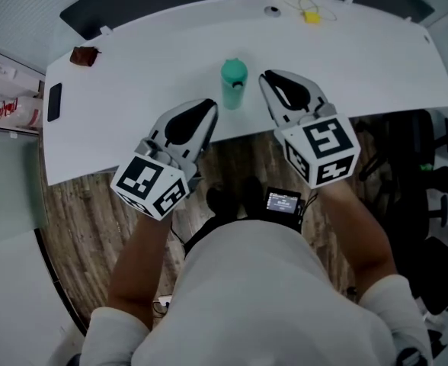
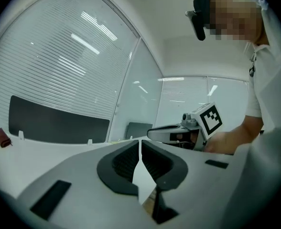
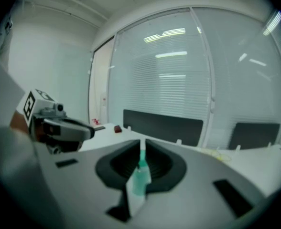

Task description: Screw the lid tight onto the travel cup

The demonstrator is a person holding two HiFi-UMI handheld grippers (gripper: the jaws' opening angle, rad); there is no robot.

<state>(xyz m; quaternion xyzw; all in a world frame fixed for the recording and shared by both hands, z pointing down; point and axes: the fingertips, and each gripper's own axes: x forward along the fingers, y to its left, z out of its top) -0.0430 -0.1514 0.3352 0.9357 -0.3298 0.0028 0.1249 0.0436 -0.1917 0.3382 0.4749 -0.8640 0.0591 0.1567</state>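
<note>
**Teal cup stands untouched between two shut grippers**

A tall, narrow teal plastic travel cup [image 1: 234, 85] is seen upright on the curved white counter [image 1: 376, 59], close to its near edge. Its domed teal lid [image 1: 235, 68] appears to be seated on top already; whether it has been turned tight cannot be told.

The left gripper [image 1: 209, 110] is held at about 7 o'clock from the cup and the right gripper [image 1: 267, 79] at about 3 o'clock, both near it but apart from it. In the left gripper view the jaws of the left gripper [image 2: 140, 144] are seen pressed together with nothing between them. In the right gripper view the jaws of the right gripper [image 3: 142, 146] are likewise closed and empty, and the cup [image 3: 139, 178] is glimpsed beyond them through the slit.

Well away, at 10 o'clock from the cup, a flat black slab [image 1: 54, 101] and a small brown object [image 1: 84, 55] lie on the counter; a small yellow item [image 1: 312, 16] lies at 1 o'clock near the far edge.

The cup is judged to be light, stiff and smooth-walled, so it is likely to slip or spin under a weak grip and to topple if pushed high up. The body would best be clamped low across its round wall by one pair of jaws, and the lid taken across its rim by the other for twisting.
</note>
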